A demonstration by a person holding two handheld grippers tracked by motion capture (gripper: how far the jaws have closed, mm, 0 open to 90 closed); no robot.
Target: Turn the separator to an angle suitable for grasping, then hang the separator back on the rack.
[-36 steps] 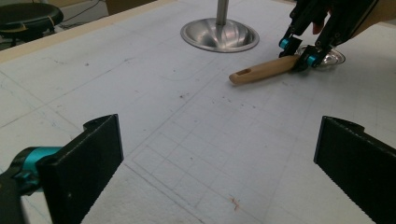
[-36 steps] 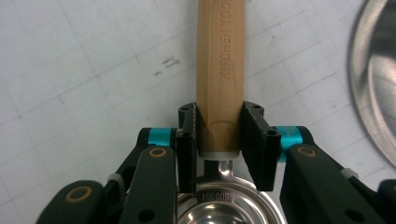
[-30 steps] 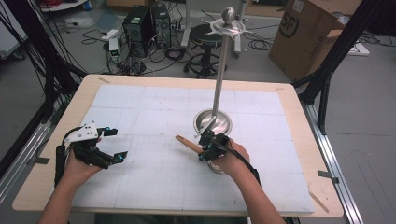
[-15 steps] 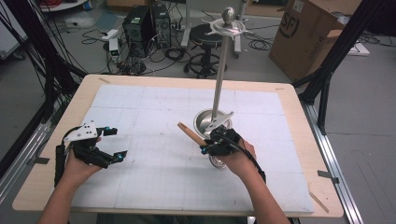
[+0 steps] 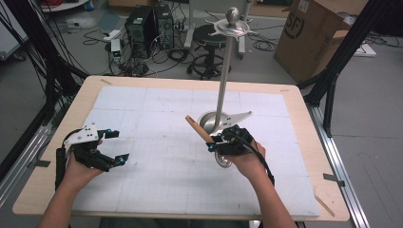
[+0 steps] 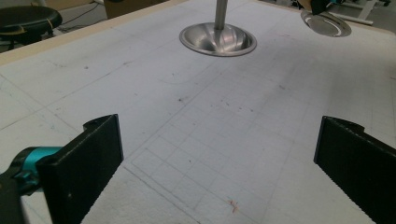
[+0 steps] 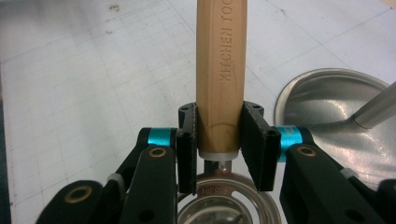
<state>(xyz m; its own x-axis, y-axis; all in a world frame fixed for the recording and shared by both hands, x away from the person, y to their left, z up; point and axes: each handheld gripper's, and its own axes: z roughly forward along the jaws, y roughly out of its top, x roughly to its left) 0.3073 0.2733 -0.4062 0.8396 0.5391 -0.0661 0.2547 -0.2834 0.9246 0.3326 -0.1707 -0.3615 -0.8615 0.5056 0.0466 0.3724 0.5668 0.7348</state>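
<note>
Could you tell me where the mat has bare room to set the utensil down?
The mat is bare between the left gripper and the stand, and along the far edge. It is crowded around the stand's base, where the right gripper holds the utensil.

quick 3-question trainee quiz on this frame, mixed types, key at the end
1. True or false: the right gripper is shut on the wooden-handled steel utensil.
2. The left gripper is: A) open, holding nothing B) shut on the steel pole C) gripping a cable.
3. Fill in: the tall steel pole rises from a round, domed ____ base.

Key: 1 true; 2 A; 3 steel.
</note>
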